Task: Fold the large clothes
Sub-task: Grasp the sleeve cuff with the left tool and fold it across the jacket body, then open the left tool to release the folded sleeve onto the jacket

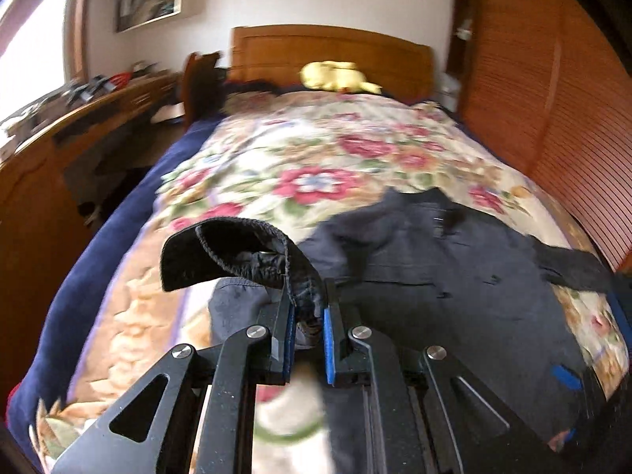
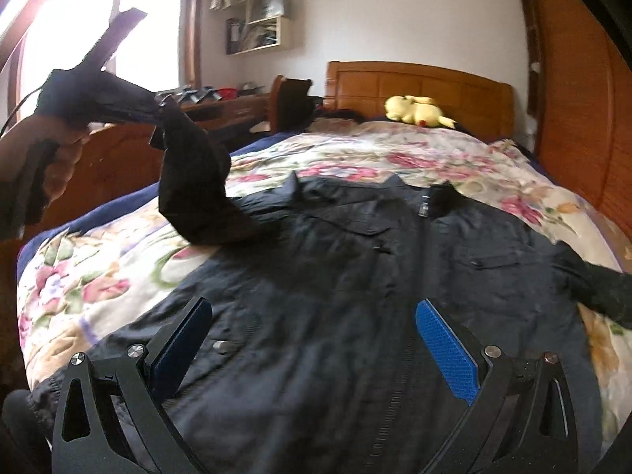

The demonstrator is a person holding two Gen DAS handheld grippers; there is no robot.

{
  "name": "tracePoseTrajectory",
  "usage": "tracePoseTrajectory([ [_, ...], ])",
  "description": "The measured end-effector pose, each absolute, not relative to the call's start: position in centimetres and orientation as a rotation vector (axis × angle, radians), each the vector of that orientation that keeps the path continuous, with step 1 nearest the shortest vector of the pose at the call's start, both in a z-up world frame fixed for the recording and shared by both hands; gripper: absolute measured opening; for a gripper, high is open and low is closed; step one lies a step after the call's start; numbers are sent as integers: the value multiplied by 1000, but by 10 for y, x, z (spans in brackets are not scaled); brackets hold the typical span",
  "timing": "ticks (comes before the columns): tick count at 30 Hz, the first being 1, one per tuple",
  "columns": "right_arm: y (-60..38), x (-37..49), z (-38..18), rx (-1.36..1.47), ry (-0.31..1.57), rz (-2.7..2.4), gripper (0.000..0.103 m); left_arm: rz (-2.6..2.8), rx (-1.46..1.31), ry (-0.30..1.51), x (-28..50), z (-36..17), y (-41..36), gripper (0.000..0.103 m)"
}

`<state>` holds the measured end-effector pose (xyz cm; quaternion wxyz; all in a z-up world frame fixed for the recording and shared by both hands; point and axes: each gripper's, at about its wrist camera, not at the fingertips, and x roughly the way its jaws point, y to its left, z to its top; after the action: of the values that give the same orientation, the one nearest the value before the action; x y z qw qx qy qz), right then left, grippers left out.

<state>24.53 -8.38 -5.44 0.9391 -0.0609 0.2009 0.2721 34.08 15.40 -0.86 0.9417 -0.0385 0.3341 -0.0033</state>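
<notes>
Right tool (image 2: 312,339) hangs low at 6 o'clock with its jaws spread wide and nothing in them, just above the jacket (image 2: 355,276), which lies flat, front up, across the bed's floral quilt (image 2: 395,154). At 10 o'clock the left tool (image 1: 309,308), gripped by a hand (image 2: 59,158), is pinched nearly shut on the sleeve cuff (image 1: 233,249), raised off the quilt. Beyond, at 1 o'clock, a yellow toy (image 2: 418,110) lies against the headboard (image 2: 426,83).
</notes>
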Motion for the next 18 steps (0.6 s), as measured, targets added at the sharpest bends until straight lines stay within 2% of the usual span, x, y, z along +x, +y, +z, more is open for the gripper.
tracePoseTrajectory([
  [6,-119,262,-53,-55,431,502,103,-133,-74,680,317,-12,99,12],
  [14,-112,269,-58,-36,455,474,103,-193,-40,715,280,-49,55,13],
  [17,-105,266,-57,-52,458,475,103,-167,-6,721,273,-61,51,16],
  [18,-105,264,-57,-56,458,476,103,-168,-4,720,272,-64,49,20],
])
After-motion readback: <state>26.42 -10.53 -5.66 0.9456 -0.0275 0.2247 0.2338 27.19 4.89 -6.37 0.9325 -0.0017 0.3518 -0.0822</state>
